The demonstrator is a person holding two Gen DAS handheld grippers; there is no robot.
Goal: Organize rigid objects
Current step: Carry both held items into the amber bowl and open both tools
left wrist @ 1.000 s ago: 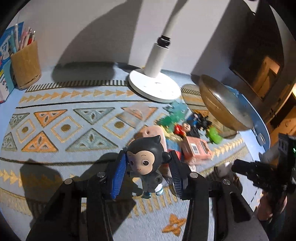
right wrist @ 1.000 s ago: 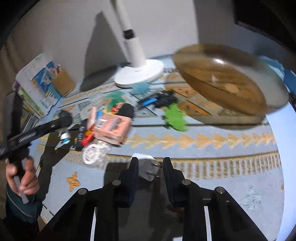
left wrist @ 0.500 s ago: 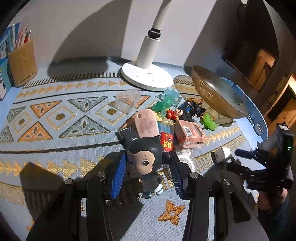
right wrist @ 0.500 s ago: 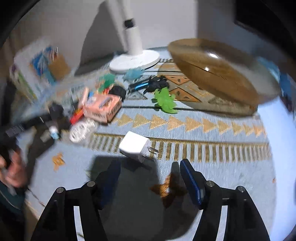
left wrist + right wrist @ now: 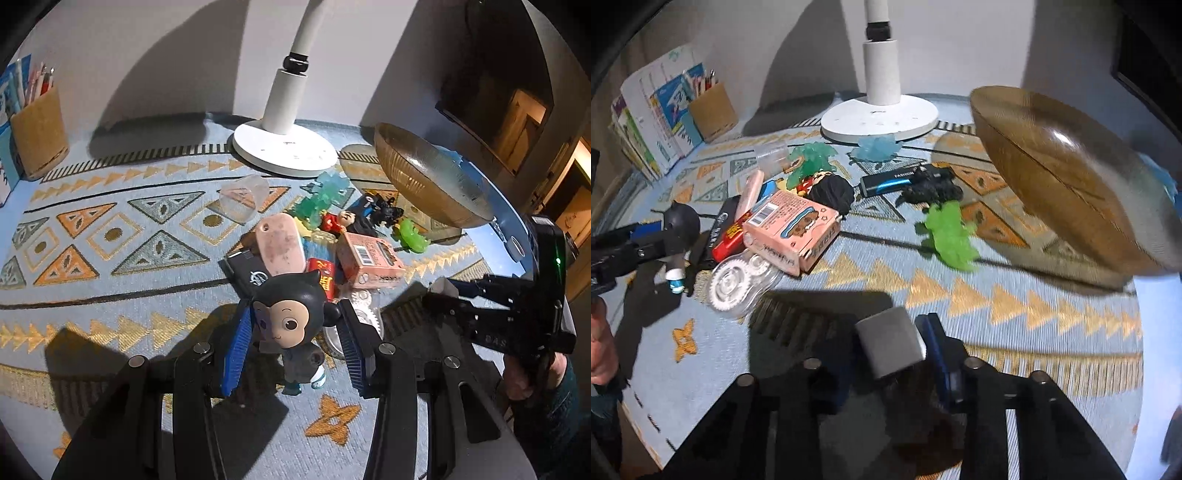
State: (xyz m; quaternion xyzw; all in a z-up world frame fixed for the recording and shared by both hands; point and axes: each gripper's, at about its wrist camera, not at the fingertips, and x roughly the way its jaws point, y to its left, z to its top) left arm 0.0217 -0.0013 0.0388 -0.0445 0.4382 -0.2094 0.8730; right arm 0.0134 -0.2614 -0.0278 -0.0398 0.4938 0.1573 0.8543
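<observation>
The left gripper [image 5: 293,347] holds a small dark-haired monkey figurine in grey clothes [image 5: 291,325] by the head, its blue ribbed pads [image 5: 236,350] pinching either side while the little feet hang just above the pale blue patterned woven mat [image 5: 110,236]. The figure stands upright between the fingers, face turned toward the wrist camera.

The right gripper [image 5: 890,350] is closing its jaws around a white cube-shaped plug adapter [image 5: 892,341]. The cube sits tilted between the fingers, its right side against the right blue pad [image 5: 936,354]; the left finger is in deep shadow, so I cannot tell whether it touches yet.

Behind both grippers lies the heap of small things: a pink cardboard box with a barcode [image 5: 792,230], a clear plastic tape dispenser with white gears [image 5: 738,277] touching the box's near corner, a translucent green toy lizard [image 5: 949,236] well to the right, and a blue-and-black USB stick [image 5: 890,181] farther back. A wide brown wooden bowl [image 5: 1067,177] sits tipped at the right edge of the mat, and a white round lamp base [image 5: 879,118] stands by the wall.
</observation>
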